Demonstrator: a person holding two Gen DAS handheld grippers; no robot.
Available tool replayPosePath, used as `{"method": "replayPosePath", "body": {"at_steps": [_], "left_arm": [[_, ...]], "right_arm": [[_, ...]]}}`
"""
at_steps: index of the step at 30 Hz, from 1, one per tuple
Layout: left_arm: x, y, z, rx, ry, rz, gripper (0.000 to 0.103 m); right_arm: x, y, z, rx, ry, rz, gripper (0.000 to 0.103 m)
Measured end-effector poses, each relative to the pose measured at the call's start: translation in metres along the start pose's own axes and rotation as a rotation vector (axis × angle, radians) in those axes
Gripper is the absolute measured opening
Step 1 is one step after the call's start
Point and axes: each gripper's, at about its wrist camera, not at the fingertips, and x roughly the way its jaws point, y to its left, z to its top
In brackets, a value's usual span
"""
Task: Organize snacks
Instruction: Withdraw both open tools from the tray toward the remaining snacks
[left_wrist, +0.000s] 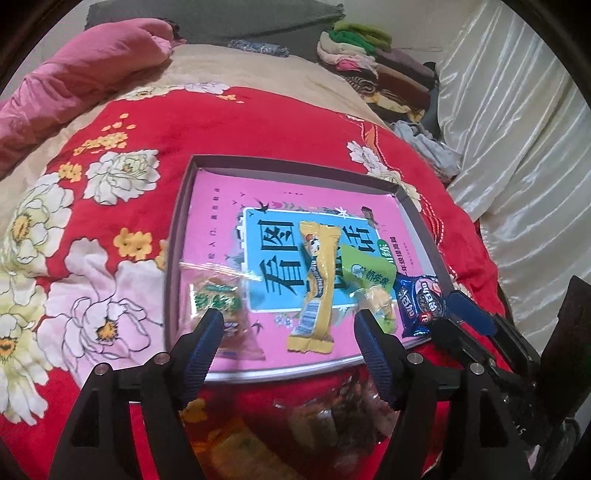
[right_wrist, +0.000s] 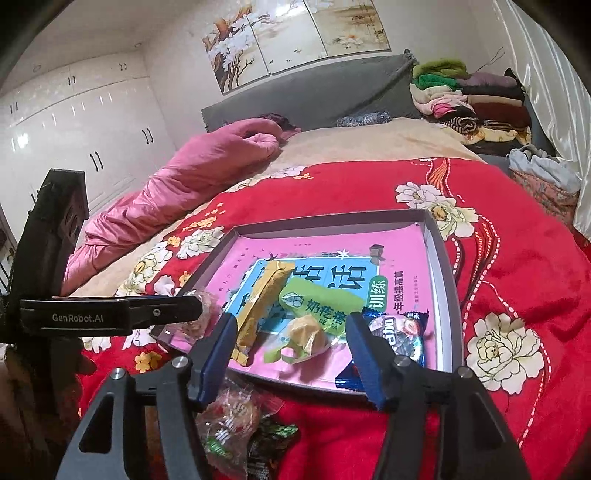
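The snacks are being sorted into the tray (left_wrist: 177, 229) on the bed, a loose pile (right_wrist: 236, 424) waiting just outside its near rim. The left gripper (left_wrist: 288, 332) is hovering wide open, holding nothing. The yellow bar (left_wrist: 314, 288) is lying lengthwise, pointing away. The right gripper (right_wrist: 291, 343) is gaping empty; next comes a descent onto a pile packet.
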Motion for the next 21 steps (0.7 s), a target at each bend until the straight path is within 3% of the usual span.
{"method": "replayPosePath", "body": {"at_steps": [21], "left_arm": [[-0.033, 0.019, -0.030, -0.030, 0.015, 0.024, 0.075]], "right_arm": [[-0.026, 0.027, -0.007, -0.037, -0.002, -0.023, 0.062]]}}
